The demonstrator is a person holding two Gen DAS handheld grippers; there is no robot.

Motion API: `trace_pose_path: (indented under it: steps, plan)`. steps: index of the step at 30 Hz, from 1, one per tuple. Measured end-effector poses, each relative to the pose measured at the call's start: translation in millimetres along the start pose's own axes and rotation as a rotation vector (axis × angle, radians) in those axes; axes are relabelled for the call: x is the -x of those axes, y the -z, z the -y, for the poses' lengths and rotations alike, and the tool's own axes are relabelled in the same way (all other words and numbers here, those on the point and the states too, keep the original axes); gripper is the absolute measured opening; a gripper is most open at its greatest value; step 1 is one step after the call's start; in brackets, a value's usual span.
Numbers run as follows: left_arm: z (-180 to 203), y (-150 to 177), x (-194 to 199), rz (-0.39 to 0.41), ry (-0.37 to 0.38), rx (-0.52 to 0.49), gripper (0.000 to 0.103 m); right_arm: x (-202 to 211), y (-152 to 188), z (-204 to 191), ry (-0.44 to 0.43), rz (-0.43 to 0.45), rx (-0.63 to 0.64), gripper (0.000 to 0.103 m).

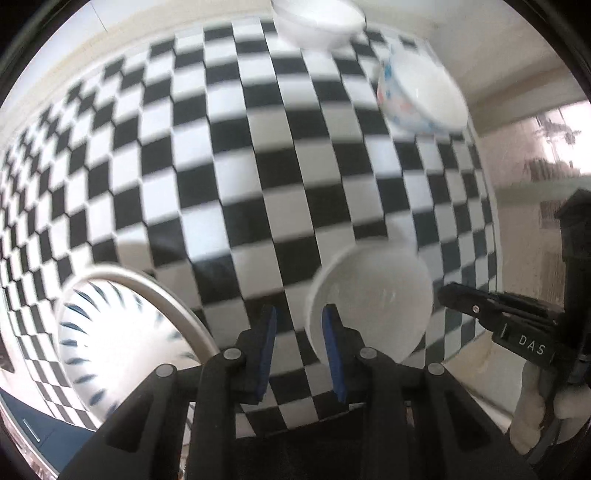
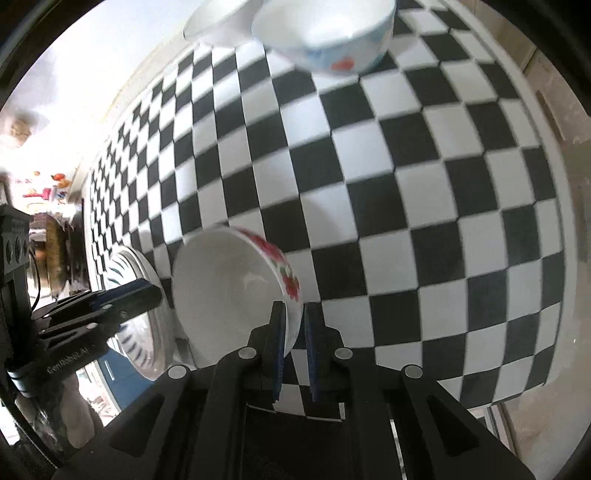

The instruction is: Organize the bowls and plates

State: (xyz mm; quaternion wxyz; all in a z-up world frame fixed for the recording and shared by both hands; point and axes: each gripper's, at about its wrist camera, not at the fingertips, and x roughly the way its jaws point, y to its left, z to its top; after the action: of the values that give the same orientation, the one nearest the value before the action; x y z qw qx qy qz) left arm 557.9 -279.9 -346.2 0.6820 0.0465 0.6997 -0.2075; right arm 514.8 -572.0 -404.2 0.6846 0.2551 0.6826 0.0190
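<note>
My right gripper [image 2: 294, 332] is shut on the rim of a white bowl with red flowers [image 2: 229, 288], which hangs tilted above the black-and-white checked cloth [image 2: 406, 192]. The same bowl [image 1: 373, 299] shows in the left wrist view with the right gripper [image 1: 448, 295] at its right edge. My left gripper [image 1: 300, 332] is shut down to a narrow gap; only cloth and the bowl's left edge show through it. A plate with blue dashes [image 1: 122, 332] sits just left of its left finger, not between the pads. The plate [image 2: 142, 325] lies under the left gripper [image 2: 147, 291] in the right wrist view.
A bowl with blue and red flowers [image 1: 421, 96] [image 2: 325, 33] and a plain white bowl [image 1: 317, 22] [image 2: 218, 26] stand at the far side of the cloth. The table's pale edge [image 1: 484, 354] runs along the right. A hand [image 1: 535, 406] holds the right gripper.
</note>
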Motion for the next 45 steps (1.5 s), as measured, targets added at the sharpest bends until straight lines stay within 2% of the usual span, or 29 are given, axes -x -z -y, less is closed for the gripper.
trace_pose_path:
  steps: [2,4,6,14,18,21,26,30,33,37,42,44,45]
  plan:
    - [-1.4,-12.4,14.8,0.045,0.002,0.013,0.025,18.4,-9.3,0.4,-0.024,0.018,0.001,0.022]
    - [-2.5,-29.0,26.5,0.096,-0.015,0.021,0.026,35.2,-21.9,-2.2,-0.046,0.058,0.002,0.051]
    - [-3.3,-45.4,33.7,0.132,-0.044,0.019,0.026,50.9,-34.7,-7.6,-0.048,0.093,0.013,0.055]
    - [-13.0,-121.6,56.6,0.25,-0.106,0.027,0.026,97.0,-112.8,-26.5,-0.01,0.241,0.027,0.055]
    - [-17.8,-158.4,59.2,0.29,-0.158,0.041,0.026,97.4,-154.5,-32.8,0.02,0.271,0.025,0.055]
    - [-23.6,-184.4,55.7,0.294,-0.156,0.066,0.026,87.3,-188.6,-36.5,0.044,0.274,0.013,0.055]
    - [-37.1,-221.7,38.9,0.25,-0.105,0.14,0.026,62.0,-236.2,-34.1,0.033,0.226,-0.022,0.055]
    - [-49.6,-242.0,17.1,0.185,0.032,0.208,0.026,31.7,-269.4,-31.2,0.007,0.175,-0.068,0.055]
    - [-47.4,-248.8,1.9,0.163,0.072,0.202,0.026,14.6,-290.0,-30.2,0.004,0.146,-0.082,0.055]
    - [-44.2,-261.4,-17.7,0.137,0.103,0.194,0.026,-7.5,-309.8,-32.3,-0.001,0.091,-0.074,0.055]
    - [-45.2,-273.8,-34.9,0.115,0.095,0.177,0.023,-34.9,-320.3,-27.8,0.008,0.053,-0.079,0.053]
    - [-45.7,-274.4,-37.9,0.113,0.1,0.176,0.021,-42.8,-322.2,-26.4,-0.001,0.038,-0.081,0.041]
    - [-46.1,-274.8,-38.4,0.115,0.104,0.177,0.021,-46.3,-323.7,-26.5,-0.013,0.033,-0.08,0.028]
